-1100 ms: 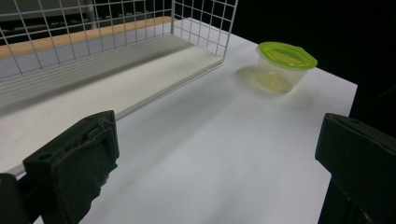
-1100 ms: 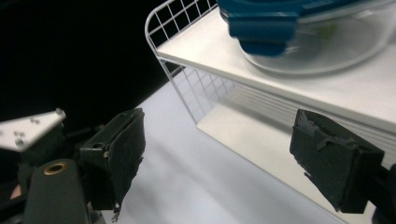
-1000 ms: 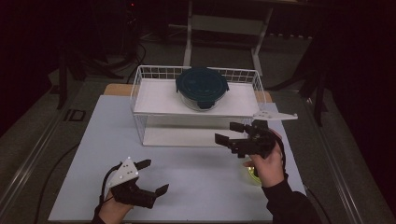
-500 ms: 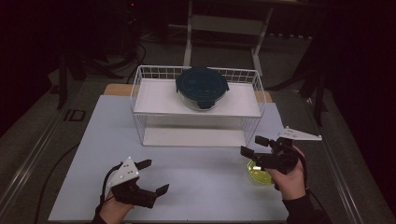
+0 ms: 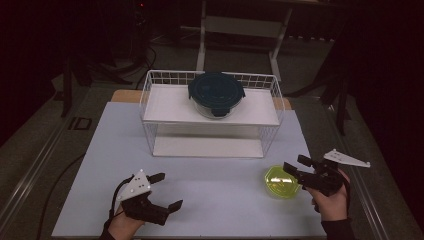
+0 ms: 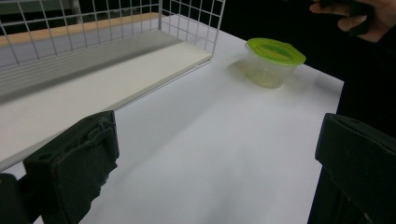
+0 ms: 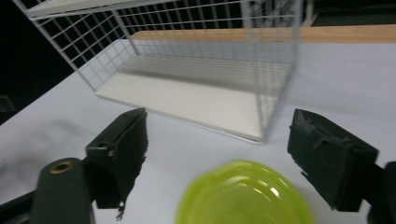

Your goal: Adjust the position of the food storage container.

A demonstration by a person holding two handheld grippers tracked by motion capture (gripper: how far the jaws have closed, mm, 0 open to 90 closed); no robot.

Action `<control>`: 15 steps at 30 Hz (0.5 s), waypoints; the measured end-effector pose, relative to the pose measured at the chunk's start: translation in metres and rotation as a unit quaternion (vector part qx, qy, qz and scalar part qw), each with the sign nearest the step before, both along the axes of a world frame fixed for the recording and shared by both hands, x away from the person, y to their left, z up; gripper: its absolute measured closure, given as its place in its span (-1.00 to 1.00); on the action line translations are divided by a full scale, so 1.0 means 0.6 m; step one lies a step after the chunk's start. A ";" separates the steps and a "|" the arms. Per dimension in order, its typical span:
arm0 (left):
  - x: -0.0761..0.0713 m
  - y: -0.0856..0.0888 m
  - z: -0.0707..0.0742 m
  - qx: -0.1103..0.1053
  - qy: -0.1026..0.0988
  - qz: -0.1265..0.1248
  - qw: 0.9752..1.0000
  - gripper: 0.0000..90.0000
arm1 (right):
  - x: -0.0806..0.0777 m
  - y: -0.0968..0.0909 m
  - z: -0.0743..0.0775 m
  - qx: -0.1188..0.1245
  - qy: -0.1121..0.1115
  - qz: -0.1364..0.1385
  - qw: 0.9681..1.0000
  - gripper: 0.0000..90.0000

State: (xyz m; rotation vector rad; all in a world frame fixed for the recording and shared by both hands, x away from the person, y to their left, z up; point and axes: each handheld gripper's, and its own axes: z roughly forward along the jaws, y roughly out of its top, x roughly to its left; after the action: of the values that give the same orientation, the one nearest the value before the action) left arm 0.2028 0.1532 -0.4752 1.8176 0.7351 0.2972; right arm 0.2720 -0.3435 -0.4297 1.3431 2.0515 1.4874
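1. The white table (image 5: 210,200) carries a white wire rack (image 5: 150,95) at its far side, with a dark-lidded glass bowl (image 5: 216,94) on the rack's upper shelf.
2. The right gripper (image 5: 295,172) sits at the table's right edge, its jaws spread wide and pointing at the small clear container with a green lid (image 5: 282,182). The jaws have just been closing a little. The container lies low between them in the right gripper view (image 7: 245,193), but the pads do not press on it.
3. The left gripper (image 5: 167,192) rests near the table's front left, jaws wide apart and holding nothing.
4. The container stands on the table, in front of the rack's right corner and just beside the right gripper.
5. The left gripper view shows the container's clear body (image 6: 273,63) under the lid, which the high view hides. The right gripper view shows the rack's lower shelf (image 7: 187,95) close up.
6. A second ago the right gripper was higher, in front of the rack. It has since dropped rightwards to the container. The left gripper has stayed put.
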 end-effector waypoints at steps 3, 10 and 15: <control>0.000 -0.001 0.000 0.000 -0.001 -0.001 1.000 -1.00 | -0.006 -0.015 -0.008 -0.008 -0.002 -0.013 1.000 -0.38; 0.000 -0.001 -0.001 -0.001 -0.001 -0.003 1.000 -1.00 | -0.020 -0.060 -0.041 -0.040 0.017 -0.061 0.997 -0.02; 0.000 -0.002 -0.001 -0.001 -0.002 -0.004 1.000 -1.00 | -0.024 -0.078 -0.065 -0.061 0.029 -0.082 0.994 0.28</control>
State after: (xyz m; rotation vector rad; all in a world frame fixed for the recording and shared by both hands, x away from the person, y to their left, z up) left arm 0.2030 0.1520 -0.4758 1.8169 0.7258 0.2940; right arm 0.2574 -0.3901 -0.4688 1.4814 1.9767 1.2480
